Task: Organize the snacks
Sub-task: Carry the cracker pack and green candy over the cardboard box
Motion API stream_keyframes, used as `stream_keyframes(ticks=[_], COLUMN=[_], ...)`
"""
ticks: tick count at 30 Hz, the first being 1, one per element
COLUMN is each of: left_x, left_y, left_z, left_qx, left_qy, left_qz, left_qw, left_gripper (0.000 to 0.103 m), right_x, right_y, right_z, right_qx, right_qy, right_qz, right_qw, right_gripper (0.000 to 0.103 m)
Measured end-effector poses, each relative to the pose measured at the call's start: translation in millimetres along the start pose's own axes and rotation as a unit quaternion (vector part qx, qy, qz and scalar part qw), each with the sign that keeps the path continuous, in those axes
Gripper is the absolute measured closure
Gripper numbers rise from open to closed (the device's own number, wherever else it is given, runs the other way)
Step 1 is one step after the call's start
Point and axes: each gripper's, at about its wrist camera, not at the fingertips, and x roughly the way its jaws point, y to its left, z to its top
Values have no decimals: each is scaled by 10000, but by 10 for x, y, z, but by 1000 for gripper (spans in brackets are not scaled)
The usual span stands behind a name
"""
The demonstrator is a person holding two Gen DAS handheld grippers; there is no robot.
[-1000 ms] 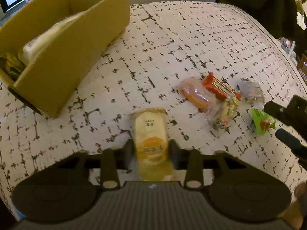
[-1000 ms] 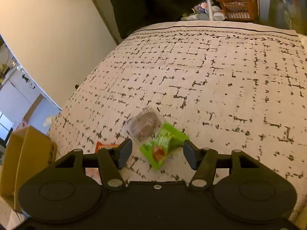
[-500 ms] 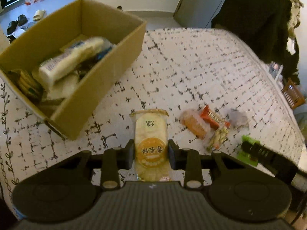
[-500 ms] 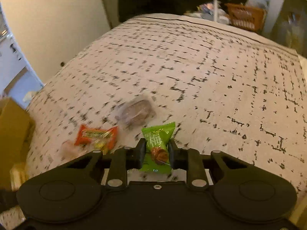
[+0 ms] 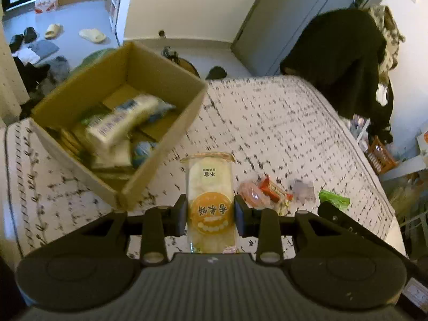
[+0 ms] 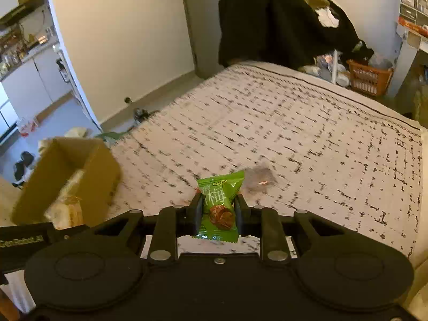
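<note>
Covering the whole work surface is a cream bedspread with a black dashed grid point(image 5: 267, 123). Above it, the left gripper point(image 5: 210, 215) is clenched on a clear rice-cracker packet with an orange round label point(image 5: 209, 200), lifted clear of the cloth. The right gripper point(image 6: 218, 212) pinches a green plum-candy wrapper point(image 6: 220, 203), also raised. Just right of the packet lie a pink pouch point(image 5: 250, 195), a red wrapped bar point(image 5: 275, 188) and a clear packet point(image 5: 302, 188). Left of it stands an open brown cardboard box point(image 5: 165, 144) holding a white long package point(image 5: 120, 123) among other snacks.
</note>
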Motion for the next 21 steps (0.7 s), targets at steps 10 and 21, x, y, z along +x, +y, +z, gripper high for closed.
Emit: stream_keyframes(ticks=[10,21], left_x=[-398,-637], left_y=[317,708], left_z=[183,391], left_qx=[-194,-333], left_qy=[-336,-560], left_qz=[-186,-287], left_qw=[9991,9975], left_gripper=[69,69], right_x=[-446,-603], right_y=[363,740], right_z=[69,34], right_qx=[41,430], right_qy=[-476,-787], right_qz=[259,696], right_qw=[9985,9935], right_gripper=[79,79])
